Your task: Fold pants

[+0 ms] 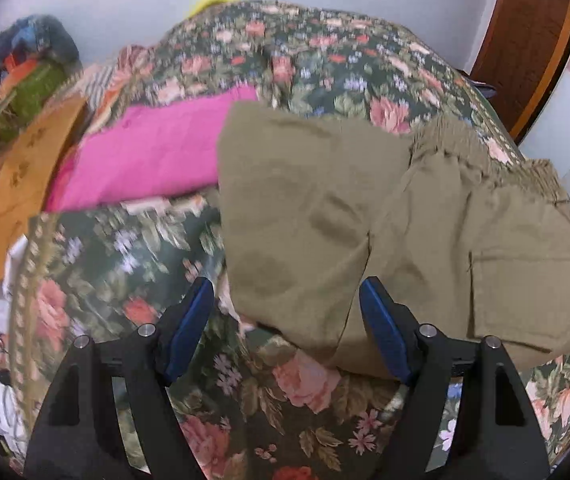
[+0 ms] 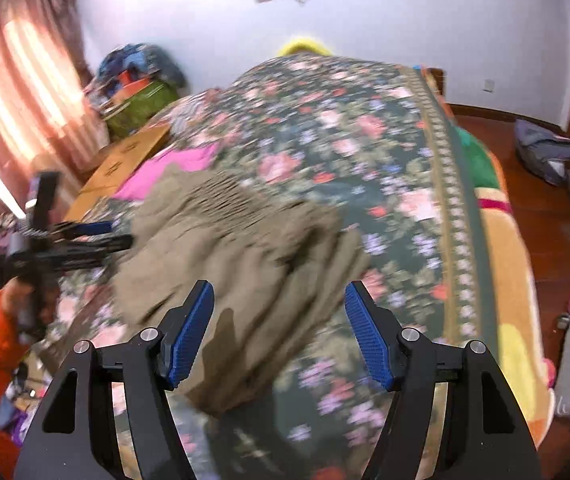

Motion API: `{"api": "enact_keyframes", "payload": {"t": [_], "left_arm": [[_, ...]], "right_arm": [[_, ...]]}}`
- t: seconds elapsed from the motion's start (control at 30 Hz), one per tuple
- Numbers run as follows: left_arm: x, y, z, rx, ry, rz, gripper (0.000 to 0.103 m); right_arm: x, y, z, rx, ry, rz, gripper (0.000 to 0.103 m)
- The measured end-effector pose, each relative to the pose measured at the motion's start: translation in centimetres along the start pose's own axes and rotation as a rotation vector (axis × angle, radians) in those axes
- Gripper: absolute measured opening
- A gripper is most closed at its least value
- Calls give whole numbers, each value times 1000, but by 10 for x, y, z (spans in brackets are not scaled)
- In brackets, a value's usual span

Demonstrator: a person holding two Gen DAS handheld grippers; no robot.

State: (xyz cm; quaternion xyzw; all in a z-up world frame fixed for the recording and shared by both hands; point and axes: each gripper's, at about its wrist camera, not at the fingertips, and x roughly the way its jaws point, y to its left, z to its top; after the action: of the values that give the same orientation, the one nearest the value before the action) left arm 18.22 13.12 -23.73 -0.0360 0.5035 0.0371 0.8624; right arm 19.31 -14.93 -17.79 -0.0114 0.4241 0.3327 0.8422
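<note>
Khaki pants [image 1: 365, 216] lie folded over on a floral bedspread [image 1: 133, 264], with the elastic waistband [image 1: 469, 148] at the right and a patch pocket [image 1: 533, 292] near the front right. My left gripper [image 1: 287, 312] is open and empty just above the pants' near edge. In the right wrist view the pants [image 2: 237, 248] lie blurred in the middle, the waistband toward the far left. My right gripper [image 2: 279, 312] is open and empty over their near end. The left gripper [image 2: 113, 236] shows there at the pants' left side.
A pink garment [image 1: 157, 152] lies left of the pants, with an orange-brown cardboard piece [image 1: 25, 184] beyond it. Bags and clutter [image 2: 141, 88] stand by the curtain at the far left. The bed's right edge [image 2: 465, 240] drops to a wooden floor with a grey bag [image 2: 545, 152].
</note>
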Motion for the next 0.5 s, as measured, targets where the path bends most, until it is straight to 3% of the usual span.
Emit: {"api": "enact_keyframes", "payload": {"t": [0.13, 0.3, 0.5], "left_arm": [[0, 3, -11, -22, 10, -14, 77], [-5, 5, -22, -36, 31, -32, 77], [-17, -4, -35, -66, 22, -85, 77]], "right_arm": [[24, 16, -15, -49, 76, 6, 65], [40, -3, -19, -44, 117, 17, 68], [44, -19, -8, -107, 121, -98, 68]]}}
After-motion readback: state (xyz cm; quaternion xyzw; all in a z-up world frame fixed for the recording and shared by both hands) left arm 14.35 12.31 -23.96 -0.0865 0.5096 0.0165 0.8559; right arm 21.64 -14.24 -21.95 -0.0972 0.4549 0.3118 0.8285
